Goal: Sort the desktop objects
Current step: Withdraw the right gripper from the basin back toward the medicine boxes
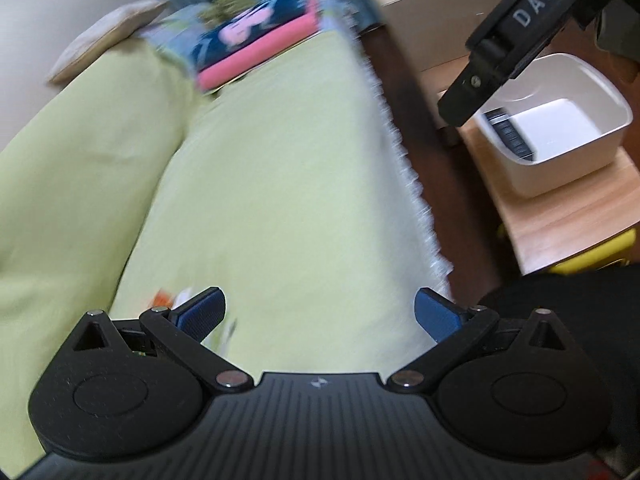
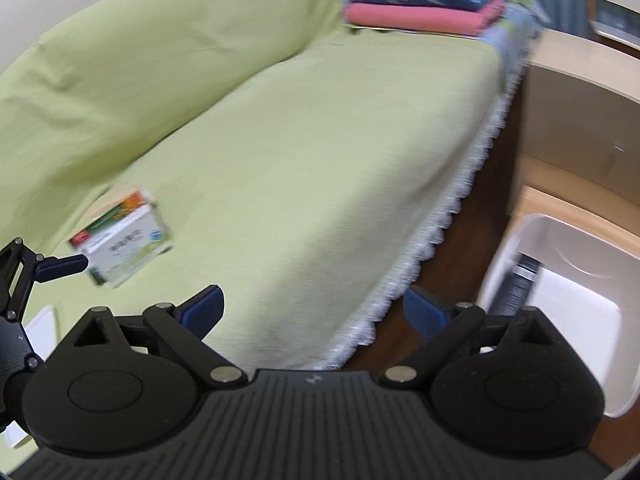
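One white bin on a wooden table, two grippers empty above a green-covered sofa.

We see both tools with their jaws spread wide and nothing between them: the left gripper points along the sofa seat, the right gripper straddles the lace hem of the cover, its right finger near the bin's rim. We note one dark ribbed object leaning against the bin's left inner wall, too blurred to name; the rest of the bin floor shows bare white. A small printed box lies on the seat near the backrest, just beside the left tool's blue fingertip as the right camera shows it; we cannot tell whether they touch. Folded blankets, dark blue on pink, are stacked at the far end of the sofa.
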The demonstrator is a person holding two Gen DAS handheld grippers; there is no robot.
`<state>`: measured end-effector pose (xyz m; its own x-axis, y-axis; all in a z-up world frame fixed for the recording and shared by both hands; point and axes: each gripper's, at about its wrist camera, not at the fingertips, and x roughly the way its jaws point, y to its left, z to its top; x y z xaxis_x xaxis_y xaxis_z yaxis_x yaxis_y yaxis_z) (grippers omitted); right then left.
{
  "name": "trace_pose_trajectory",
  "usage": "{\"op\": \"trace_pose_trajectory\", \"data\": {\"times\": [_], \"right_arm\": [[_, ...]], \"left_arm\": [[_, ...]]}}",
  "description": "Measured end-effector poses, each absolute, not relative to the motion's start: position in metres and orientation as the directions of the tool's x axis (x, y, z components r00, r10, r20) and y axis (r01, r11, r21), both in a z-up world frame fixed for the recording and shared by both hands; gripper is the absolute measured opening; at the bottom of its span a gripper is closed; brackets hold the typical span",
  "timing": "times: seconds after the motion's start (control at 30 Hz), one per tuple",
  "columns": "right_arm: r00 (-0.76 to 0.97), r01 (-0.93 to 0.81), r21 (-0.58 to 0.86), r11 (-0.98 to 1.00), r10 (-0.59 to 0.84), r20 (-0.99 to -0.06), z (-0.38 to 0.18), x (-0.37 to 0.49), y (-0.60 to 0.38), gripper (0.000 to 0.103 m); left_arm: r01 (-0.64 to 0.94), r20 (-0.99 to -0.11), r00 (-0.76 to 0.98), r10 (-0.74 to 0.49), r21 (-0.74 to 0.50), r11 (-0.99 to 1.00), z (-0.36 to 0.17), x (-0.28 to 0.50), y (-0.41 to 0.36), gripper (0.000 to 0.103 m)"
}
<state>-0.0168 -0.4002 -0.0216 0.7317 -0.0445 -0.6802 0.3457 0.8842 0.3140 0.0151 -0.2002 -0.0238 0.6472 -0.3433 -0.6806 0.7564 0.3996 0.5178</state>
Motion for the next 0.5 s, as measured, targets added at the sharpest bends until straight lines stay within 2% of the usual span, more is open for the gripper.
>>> {"op": "trace_pose_trajectory", "data": {"times": [0.27,0.5], "right_arm": [[0.744,0.196,0.324,0.925,0.075,-0.664,-0.004,0.031,-0.334,0.096],[0.738,0.134,0.338,0.931,0.134,-0.662,-0.004,0.056,-0.298,0.096]], "left_arm": [[0.683,-0.684,0.689,-0.240,0.502,0.531,-0.020,0.037,-0.130,0.102],[0.635,-0.682,0.705,-0.195,0.484,0.602,-0.021,0.048,-0.097,0.102]]}}
